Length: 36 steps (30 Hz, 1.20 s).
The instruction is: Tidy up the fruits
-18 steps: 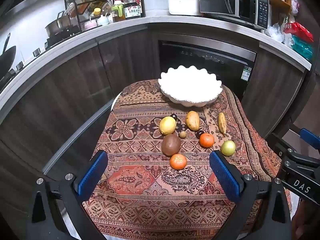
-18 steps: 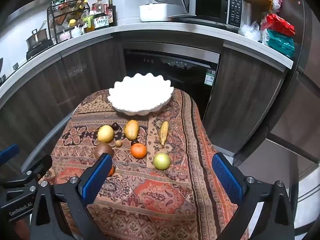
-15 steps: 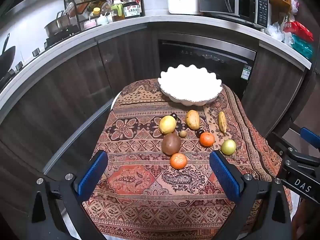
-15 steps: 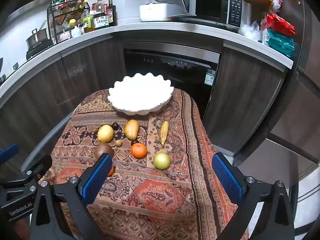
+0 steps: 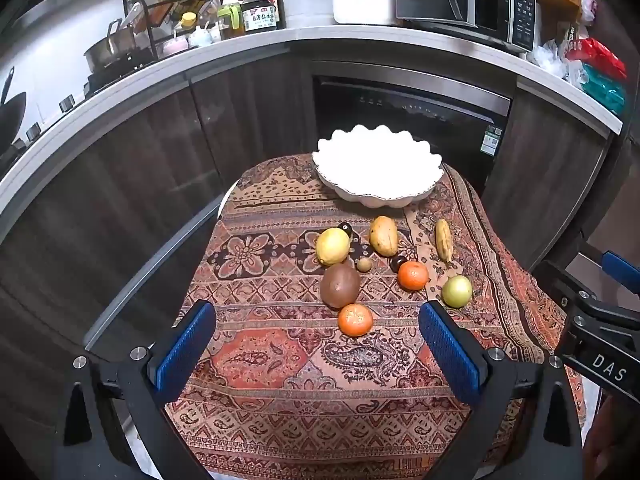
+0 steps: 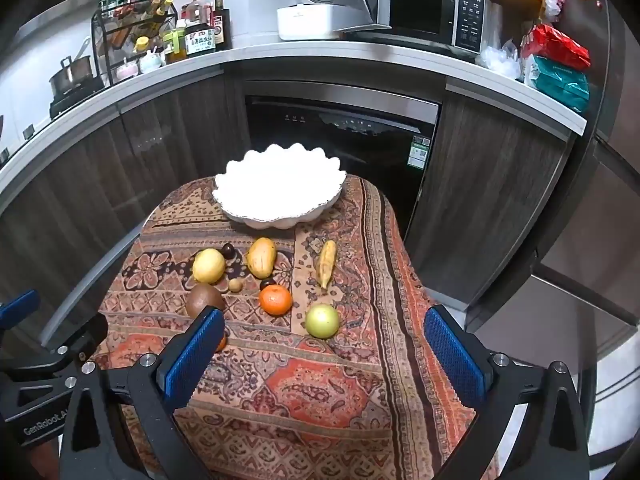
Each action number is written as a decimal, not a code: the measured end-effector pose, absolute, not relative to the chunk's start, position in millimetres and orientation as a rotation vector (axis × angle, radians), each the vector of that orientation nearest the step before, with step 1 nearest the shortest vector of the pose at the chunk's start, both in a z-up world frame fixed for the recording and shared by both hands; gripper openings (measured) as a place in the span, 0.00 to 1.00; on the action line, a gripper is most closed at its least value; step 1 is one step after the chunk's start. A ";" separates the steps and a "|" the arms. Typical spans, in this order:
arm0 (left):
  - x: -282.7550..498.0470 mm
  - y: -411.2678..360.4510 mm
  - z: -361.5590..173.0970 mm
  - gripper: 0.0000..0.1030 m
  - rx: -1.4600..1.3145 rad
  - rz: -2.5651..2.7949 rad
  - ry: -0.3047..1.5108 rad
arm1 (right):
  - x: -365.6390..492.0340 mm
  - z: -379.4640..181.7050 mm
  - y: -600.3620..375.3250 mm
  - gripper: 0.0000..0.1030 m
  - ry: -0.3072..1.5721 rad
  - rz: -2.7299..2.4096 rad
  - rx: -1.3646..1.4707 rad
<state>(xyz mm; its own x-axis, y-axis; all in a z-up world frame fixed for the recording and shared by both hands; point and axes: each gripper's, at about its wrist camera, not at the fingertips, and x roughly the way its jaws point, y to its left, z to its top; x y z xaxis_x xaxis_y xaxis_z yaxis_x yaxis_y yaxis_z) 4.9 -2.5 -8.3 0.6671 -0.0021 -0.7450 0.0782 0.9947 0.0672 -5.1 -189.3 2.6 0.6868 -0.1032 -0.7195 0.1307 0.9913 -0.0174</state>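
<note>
— While both grippers hang above the near end of the patterned cloth (image 5: pixel 280 364), what fruit lies there?

— A loose cluster at mid-cloth, just this side of the empty white scalloped bowl (image 5: pixel 378 168): a yellow lemon (image 5: pixel 333 246), a brown kiwi (image 5: pixel 340 285), two tangerines (image 5: pixel 413 275) (image 5: pixel 355 319), a green round fruit (image 5: pixel 457 290), a yellow-brown mango (image 5: pixel 383 236), a small banana (image 5: pixel 443 239) (plus a few tiny dark and tan ones).

— Which way do the long ones run?

— The banana's long axis points toward the bowl, one tip nearer the green fruit. The mango lies roughly the same way, slightly slanted.

— And the grippers?

— The left gripper (image 5: pixel 318 354) and right gripper (image 6: pixel 324 354) are both spread wide, nothing between the blue pads (image 6: pixel 194 360).
</note>
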 end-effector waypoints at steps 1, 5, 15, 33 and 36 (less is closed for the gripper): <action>4.9 -2.6 -8.4 1.00 0.096 -0.045 0.840 | -5.1 3.7 -189.2 0.98 0.802 -0.133 0.036; 4.6 -2.9 -9.6 1.00 0.096 -0.046 0.839 | -5.6 4.1 -187.6 0.98 0.803 -0.136 0.035; 3.8 -3.9 -13.5 1.00 0.096 -0.049 0.844 | -5.7 4.3 -189.8 0.98 0.811 -0.136 0.039; 2.4 -3.5 -14.6 1.00 0.093 -0.051 0.851 | -7.0 3.7 -192.0 0.98 0.813 -0.141 0.040; 2.0 -3.6 -14.6 1.00 0.093 -0.053 0.849 | -7.2 4.3 -192.3 0.98 0.814 -0.140 0.041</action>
<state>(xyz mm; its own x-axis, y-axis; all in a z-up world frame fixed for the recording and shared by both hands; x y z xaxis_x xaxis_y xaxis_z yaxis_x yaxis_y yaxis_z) 2.0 -3.6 -14.6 0.6601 -0.0093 -0.7511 0.0836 0.9946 0.0612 -7.2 -192.3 4.3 0.6781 -0.1088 -0.7269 0.1405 0.9899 -0.0172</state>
